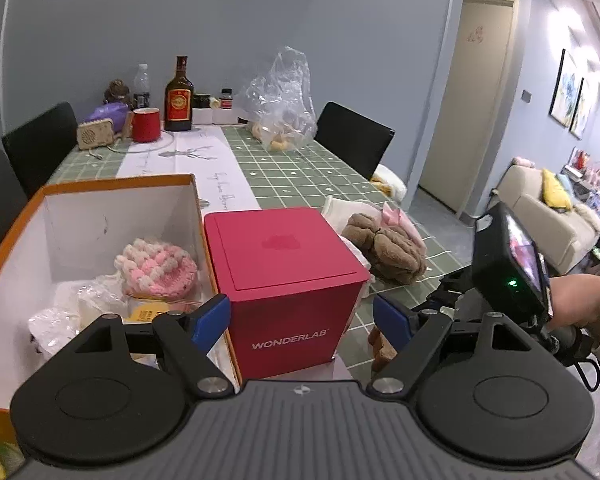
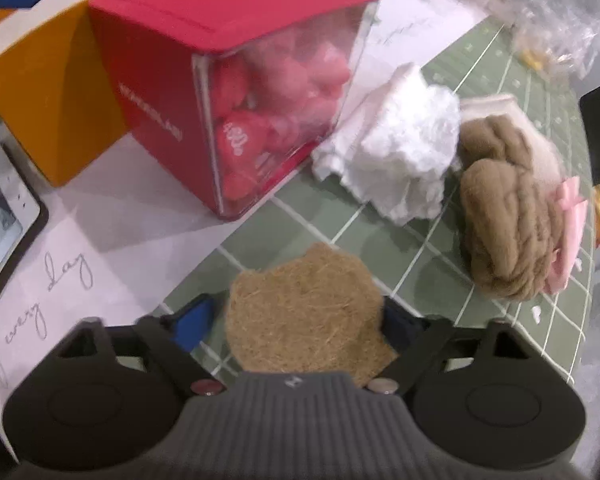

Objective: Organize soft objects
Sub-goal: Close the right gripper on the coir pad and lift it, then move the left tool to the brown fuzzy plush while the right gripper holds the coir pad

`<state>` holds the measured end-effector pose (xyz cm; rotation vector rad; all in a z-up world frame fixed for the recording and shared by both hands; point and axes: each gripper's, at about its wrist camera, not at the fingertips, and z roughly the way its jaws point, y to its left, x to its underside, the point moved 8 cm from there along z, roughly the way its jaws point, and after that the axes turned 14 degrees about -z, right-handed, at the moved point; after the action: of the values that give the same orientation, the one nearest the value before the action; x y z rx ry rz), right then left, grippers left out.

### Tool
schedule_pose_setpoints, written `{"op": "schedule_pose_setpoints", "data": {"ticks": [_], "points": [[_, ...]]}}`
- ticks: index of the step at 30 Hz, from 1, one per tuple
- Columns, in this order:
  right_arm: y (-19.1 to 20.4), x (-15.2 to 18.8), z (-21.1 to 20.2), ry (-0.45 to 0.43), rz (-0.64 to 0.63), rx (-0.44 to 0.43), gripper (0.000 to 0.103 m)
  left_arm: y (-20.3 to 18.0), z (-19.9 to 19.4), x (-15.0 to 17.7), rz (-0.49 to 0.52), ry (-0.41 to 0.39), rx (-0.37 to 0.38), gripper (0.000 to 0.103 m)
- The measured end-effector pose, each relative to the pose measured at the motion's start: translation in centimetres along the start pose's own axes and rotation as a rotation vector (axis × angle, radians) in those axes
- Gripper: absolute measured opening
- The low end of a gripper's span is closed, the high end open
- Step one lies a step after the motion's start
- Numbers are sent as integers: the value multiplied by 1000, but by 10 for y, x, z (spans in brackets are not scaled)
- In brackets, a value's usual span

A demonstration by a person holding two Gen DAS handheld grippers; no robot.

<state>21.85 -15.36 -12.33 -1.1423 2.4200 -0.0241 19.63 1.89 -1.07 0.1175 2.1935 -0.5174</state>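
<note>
Tablecloth (image 2: 340, 240) blurry; right fingers (image 2: 300, 320) grip tan fibre pad (image 2: 304, 312), its near edge hidden; left fingers (image 1: 302, 320) open.

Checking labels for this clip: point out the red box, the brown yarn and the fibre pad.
red box (image 1: 284, 252): left wrist view, on its lid.
brown yarn (image 2: 496, 216): right wrist view, on the middle strands.
fibre pad (image 2: 304, 308): right wrist view, on its centre, between the right tool's fingers.

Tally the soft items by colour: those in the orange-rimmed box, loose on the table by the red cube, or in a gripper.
Pink and white: 1, knitted piece in the box
Brown: 1, yarn bundle
White: 1, fluffy wad
Tan: 1, fibre pad in the right gripper
Total: 4
</note>
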Motion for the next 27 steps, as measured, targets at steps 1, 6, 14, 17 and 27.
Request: {"op": "schedule_pose_setpoints", "data": {"ticks": [1,6,14,17,27], "points": [[-3,5,-1,-7,9,3,74,-2,-1,0,7,-1,-5,95],[1,9,-11,-109,59,51,74,-14,-9,-4,38,-8,-23,95],[-22,55,-44,-255,323,184,74,-47,-5,-18,88,-39,-43,95],[-19,71,-47,-205,271,208,74,-69,8,-25,120,-38,-44,95],[-45,108,-37,-197,359,202,74,-118,66,-54,63,-157,2,95]]}}
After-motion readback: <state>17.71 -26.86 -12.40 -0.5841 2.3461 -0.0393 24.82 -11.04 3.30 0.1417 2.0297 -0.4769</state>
